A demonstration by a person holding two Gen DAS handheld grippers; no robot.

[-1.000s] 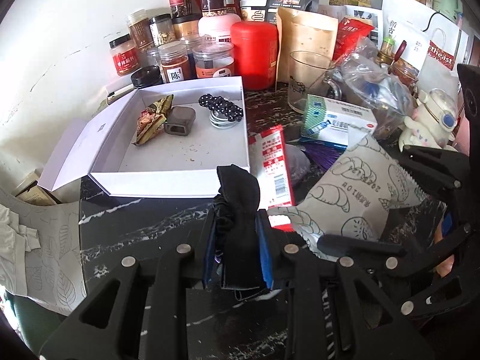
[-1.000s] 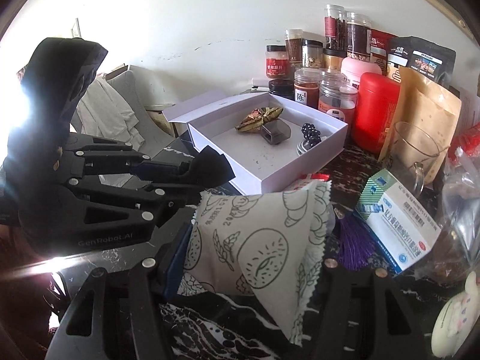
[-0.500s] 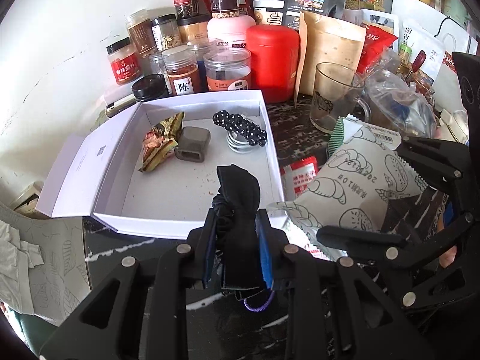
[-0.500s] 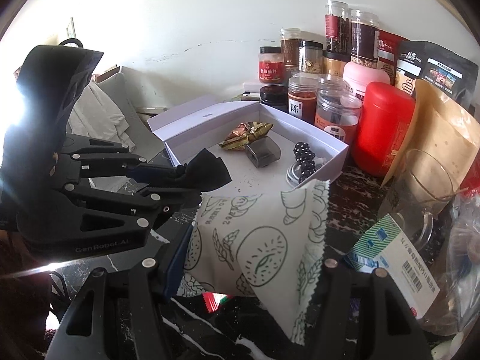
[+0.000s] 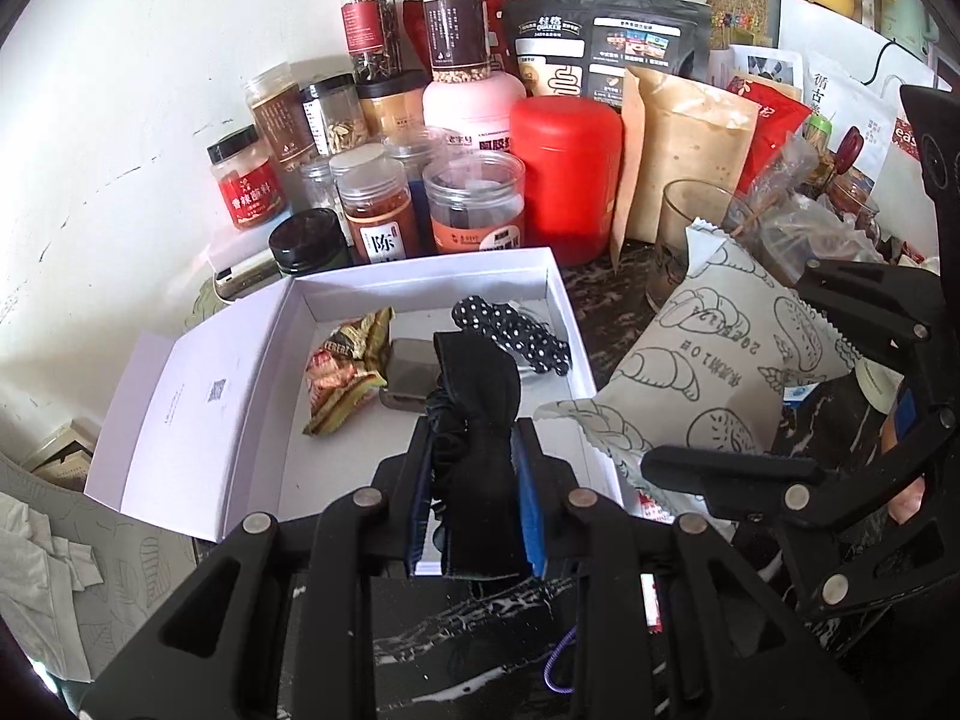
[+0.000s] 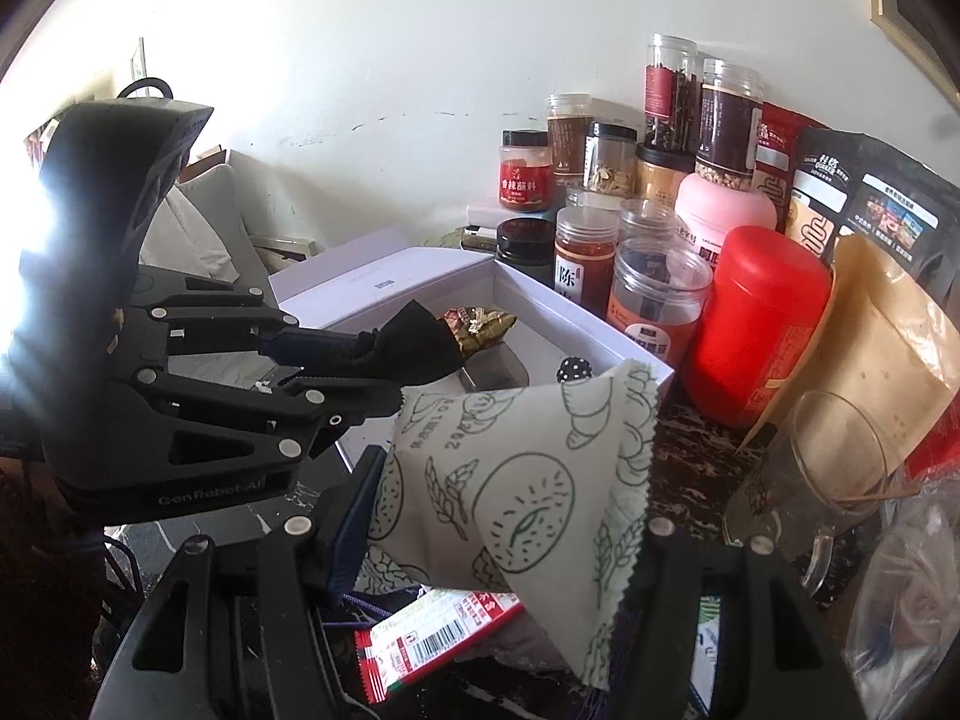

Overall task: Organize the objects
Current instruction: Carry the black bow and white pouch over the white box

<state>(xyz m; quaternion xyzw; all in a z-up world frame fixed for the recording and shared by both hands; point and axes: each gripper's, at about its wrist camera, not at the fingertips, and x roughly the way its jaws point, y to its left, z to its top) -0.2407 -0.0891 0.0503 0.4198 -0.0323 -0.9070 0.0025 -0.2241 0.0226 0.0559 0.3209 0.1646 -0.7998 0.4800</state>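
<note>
Both loads gripped: my left gripper (image 5: 474,468), clamping black cloth (image 5: 477,396), overhangs the white box (image 5: 558,294); right gripper (image 6: 504,516) pinches bread packet (image 6: 528,450) beside its rim.

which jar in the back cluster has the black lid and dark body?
The short dark jar just behind the white box's far-left corner; the jars around it are clear plastic.

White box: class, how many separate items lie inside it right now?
3 visible in the white box: a crumpled snack wrapper at the left, a grey case beside it, a black polka-dot hair tie toward the back right. Held items may hide more.
</note>
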